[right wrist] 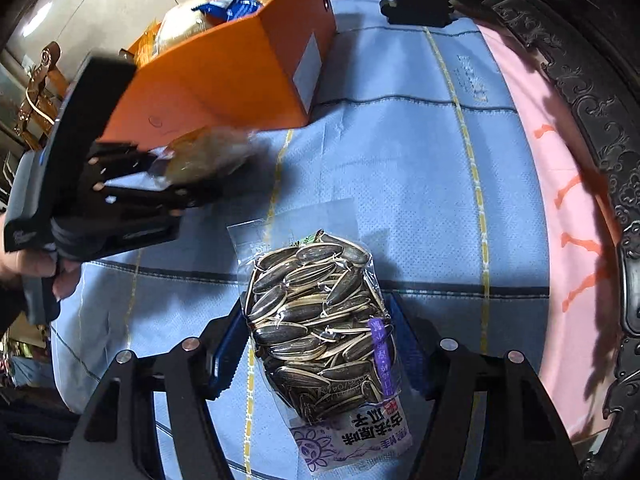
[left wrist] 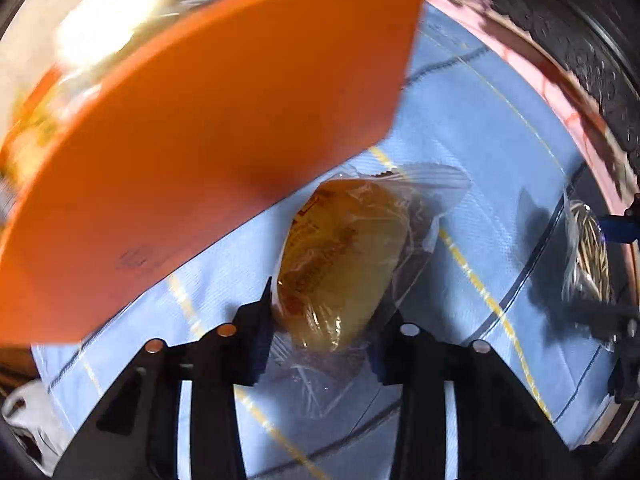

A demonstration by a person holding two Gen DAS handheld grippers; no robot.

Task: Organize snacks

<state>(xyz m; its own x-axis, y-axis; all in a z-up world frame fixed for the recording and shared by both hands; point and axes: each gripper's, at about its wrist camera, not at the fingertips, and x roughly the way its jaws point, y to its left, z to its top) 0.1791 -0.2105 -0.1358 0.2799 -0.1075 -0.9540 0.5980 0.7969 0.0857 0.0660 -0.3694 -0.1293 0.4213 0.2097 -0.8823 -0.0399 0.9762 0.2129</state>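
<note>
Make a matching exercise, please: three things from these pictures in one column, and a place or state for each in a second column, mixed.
1. orange box
2. sunflower seed bag
3. wrapped bun

a. between the jaws of the left gripper
b. between the jaws of the right gripper
c. stands on the blue cloth, already holding snacks

Pairs: 1-c, 2-b, 3-a

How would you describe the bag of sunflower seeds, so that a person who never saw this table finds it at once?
Start at the big orange box on the blue cloth. Nearer the cloth's pink border lies a clear bag of sunflower seeds, between the right gripper's fingers. Unlike the golden pastry packet, it shows striped black seeds.
</note>
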